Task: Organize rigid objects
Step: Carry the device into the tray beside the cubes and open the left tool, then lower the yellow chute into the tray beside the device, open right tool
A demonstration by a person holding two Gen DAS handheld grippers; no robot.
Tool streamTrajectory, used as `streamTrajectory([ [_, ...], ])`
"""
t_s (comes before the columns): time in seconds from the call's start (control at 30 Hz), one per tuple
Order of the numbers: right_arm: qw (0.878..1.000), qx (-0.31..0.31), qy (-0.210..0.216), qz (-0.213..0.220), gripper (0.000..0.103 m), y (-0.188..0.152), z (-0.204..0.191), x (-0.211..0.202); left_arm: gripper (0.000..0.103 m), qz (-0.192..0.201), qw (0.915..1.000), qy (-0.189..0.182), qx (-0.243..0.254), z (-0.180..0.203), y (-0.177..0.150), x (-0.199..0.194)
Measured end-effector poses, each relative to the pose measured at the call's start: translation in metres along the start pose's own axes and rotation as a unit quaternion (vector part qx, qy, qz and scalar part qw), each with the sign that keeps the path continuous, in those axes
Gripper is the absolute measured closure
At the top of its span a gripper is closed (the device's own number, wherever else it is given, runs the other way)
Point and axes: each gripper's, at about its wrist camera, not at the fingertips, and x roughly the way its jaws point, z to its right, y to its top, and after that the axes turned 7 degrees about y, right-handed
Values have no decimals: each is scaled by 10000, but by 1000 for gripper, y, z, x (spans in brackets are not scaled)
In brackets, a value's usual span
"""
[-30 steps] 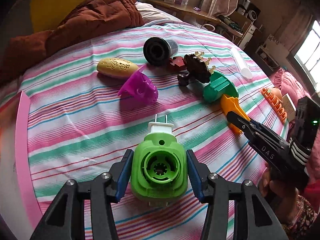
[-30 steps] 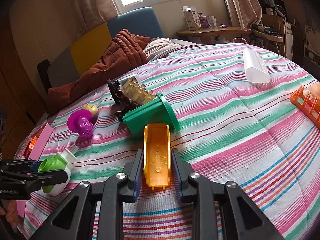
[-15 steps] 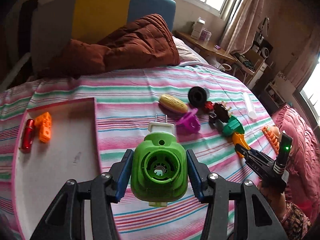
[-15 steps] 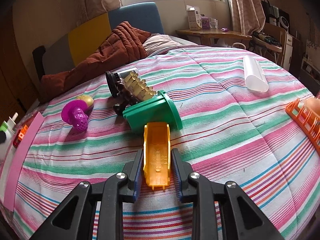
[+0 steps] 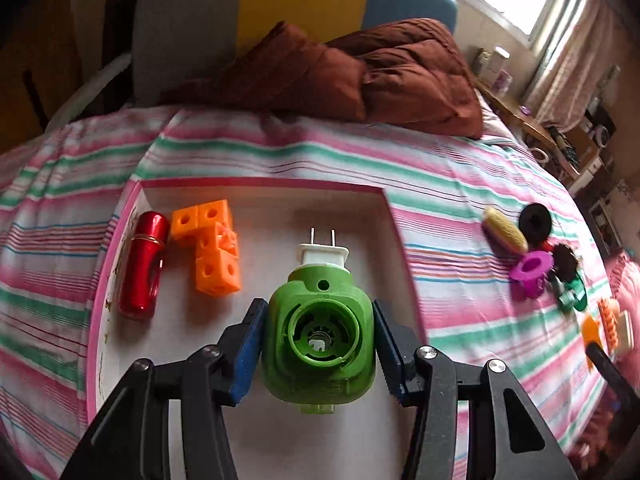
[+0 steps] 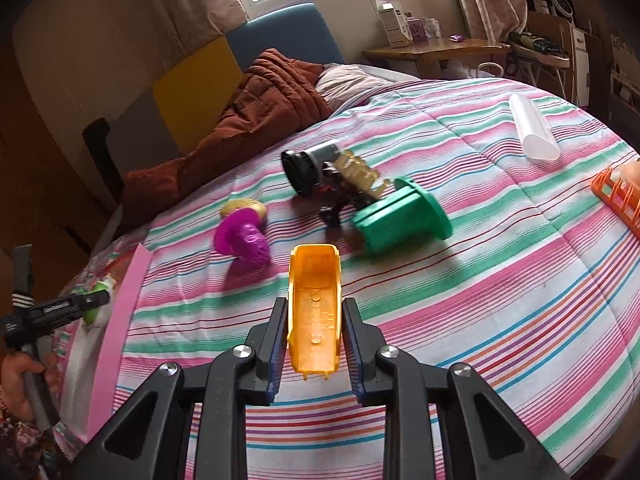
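My left gripper (image 5: 318,344) is shut on a green plug-in device (image 5: 320,340) with a white two-pin plug, held above the white floor of a pink-rimmed tray (image 5: 394,224). Inside the tray lie a red cylinder (image 5: 142,260) and joined orange cubes (image 5: 214,252). My right gripper (image 6: 314,336) is shut on an orange scoop-shaped piece (image 6: 316,304), held over the striped bedspread. Beyond it lie a green flanged piece (image 6: 404,216), a purple perforated piece (image 6: 244,242), a yellow oval (image 6: 242,208), a dark toy (image 6: 344,190) and a black-ended cylinder (image 6: 308,164).
A brown quilt (image 5: 360,68) is heaped at the head of the bed. A clear tube (image 6: 534,132) lies far right and an orange rack (image 6: 618,196) sits at the right edge. The tray's pink rim (image 6: 120,316) and a person's hand (image 6: 20,376) show at the left.
My left gripper has swung left with the green device, from the loose pile to over the tray. My right gripper has lifted the orange piece slightly off the bedspread.
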Motion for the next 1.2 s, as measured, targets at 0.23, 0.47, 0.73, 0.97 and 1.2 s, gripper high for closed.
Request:
streamTrajectory([
  [0.23, 9981, -179, 545, -223, 78, -6, -51, 6, 48, 140, 9996, 65, -239, -13, 19, 13],
  [0.47, 9924, -474, 998, -541, 78, -11, -100, 23, 15, 690, 9969, -43, -373, -24, 3, -28],
  [0.73, 9817, -772, 1405, -1029, 78, -14, -155, 58, 9, 902, 9932, 535, -505, -37, -53, -80],
  [0.97, 9746, -962, 1473, -1386, 78, -12, -205, 96, 9, 775, 9918, 555, -854, -53, -91, -94],
  [1.2, 9763, -1209, 1116, -1408, 78, -9, -239, 126, 8, 617, 9897, 557, -1165, -70, -113, -98],
])
